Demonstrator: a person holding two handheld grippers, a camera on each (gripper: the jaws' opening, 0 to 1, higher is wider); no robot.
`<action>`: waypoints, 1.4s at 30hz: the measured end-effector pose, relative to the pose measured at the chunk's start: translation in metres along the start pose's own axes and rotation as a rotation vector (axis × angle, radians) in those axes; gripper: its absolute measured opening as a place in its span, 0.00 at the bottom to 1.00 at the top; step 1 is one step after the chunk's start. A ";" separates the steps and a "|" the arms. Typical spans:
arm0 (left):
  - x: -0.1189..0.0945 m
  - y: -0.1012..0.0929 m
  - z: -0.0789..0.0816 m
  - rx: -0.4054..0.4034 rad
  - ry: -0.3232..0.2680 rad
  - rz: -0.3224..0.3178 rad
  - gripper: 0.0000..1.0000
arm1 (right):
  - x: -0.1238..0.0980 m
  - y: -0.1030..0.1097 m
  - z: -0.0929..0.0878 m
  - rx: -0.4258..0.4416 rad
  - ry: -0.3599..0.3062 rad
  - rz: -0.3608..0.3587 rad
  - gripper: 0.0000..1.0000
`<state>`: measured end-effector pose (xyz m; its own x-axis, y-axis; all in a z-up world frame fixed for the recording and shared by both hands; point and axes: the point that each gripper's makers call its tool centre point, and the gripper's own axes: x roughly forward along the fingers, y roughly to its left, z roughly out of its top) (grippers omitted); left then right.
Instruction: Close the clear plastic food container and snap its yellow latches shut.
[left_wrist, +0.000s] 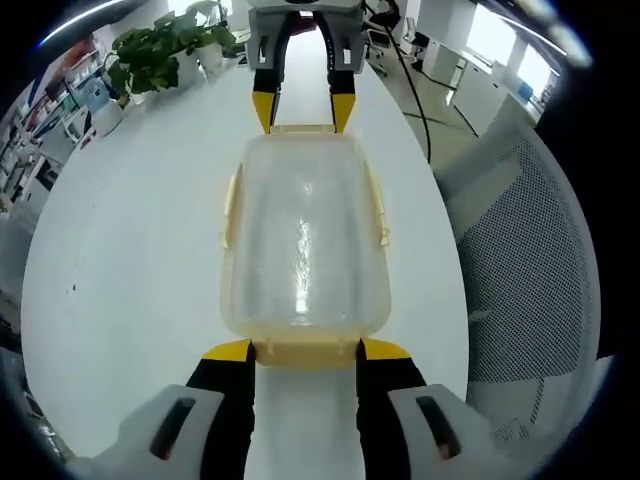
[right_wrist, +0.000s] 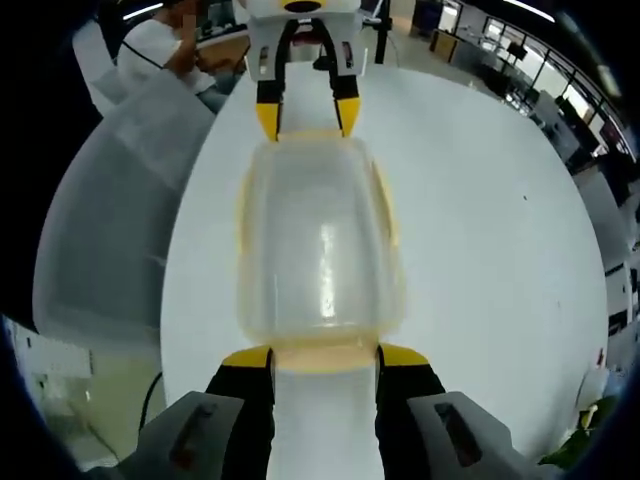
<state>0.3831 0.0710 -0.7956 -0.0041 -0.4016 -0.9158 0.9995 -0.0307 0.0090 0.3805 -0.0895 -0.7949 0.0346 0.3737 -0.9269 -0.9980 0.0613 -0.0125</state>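
Left gripper (left_wrist: 305, 350): black jaws with yellow tips spread wide, one at each corner of near end of clear rectangular plastic food container with yellow latches (left_wrist: 305, 235); contact uncertain. Right gripper (right_wrist: 324, 357): same pose at opposite end, jaws wide. Container lies lid-on, flat on white table (left_wrist: 130, 250), lengthwise between grippers. No legible writing. Potted green plant (left_wrist: 160, 50) at table's far edge; grey mesh chair (left_wrist: 530, 250) beside table.

whether the container's (left_wrist: 305, 235) yellow latches (left_wrist: 306, 352) have snapped shut is too blurred to tell.
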 end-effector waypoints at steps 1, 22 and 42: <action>0.000 0.000 0.000 0.000 0.000 0.000 0.38 | 0.000 0.000 0.000 0.000 0.001 0.000 0.38; 0.004 0.002 -0.001 -0.011 -0.005 0.000 0.39 | 0.006 -0.001 -0.005 0.009 0.002 -0.005 0.38; 0.008 -0.001 -0.001 0.011 0.005 0.009 0.40 | 0.004 0.001 -0.007 -0.030 -0.012 0.000 0.39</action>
<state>0.3823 0.0693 -0.8032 0.0046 -0.3972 -0.9177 0.9991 -0.0378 0.0214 0.3793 -0.0941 -0.8008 0.0354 0.3850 -0.9222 -0.9991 0.0333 -0.0245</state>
